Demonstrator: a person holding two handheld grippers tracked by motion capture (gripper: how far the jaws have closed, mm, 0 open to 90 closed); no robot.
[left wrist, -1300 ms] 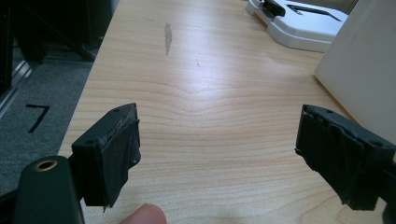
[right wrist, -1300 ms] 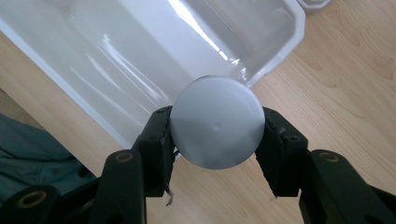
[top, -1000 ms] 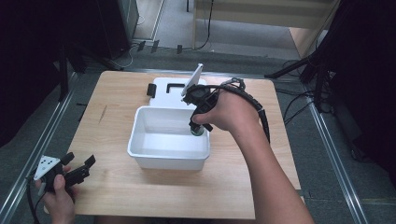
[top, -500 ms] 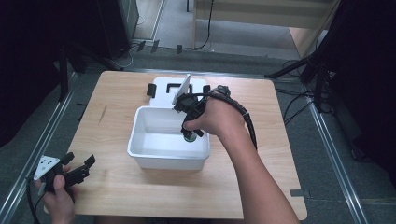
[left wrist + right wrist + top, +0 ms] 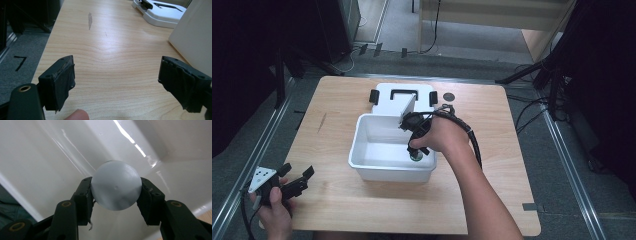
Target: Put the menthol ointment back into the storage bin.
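Tub (image 5: 377, 167) sits mid-table (image 5: 492, 200). Lid (image 5: 387, 105) lies flat just behind it at 12 o'clock. Right gripper (image 5: 416, 156) is inside the tub's 3 o'clock end, ball (image 5: 115, 185) between its jaws. Left gripper (image 5: 304, 176) sits at 8 o'clock, near corner.

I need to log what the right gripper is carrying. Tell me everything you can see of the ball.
The ball is round, pale grey-white and matte, with a small dimple and faint dents on its surface; it looks like plastic or foam. It sits clamped between the right gripper's two black fingers, one pressing on each side. It hangs inside the white glossy bin, close above its floor near a corner. Whether it touches the bin cannot be told.
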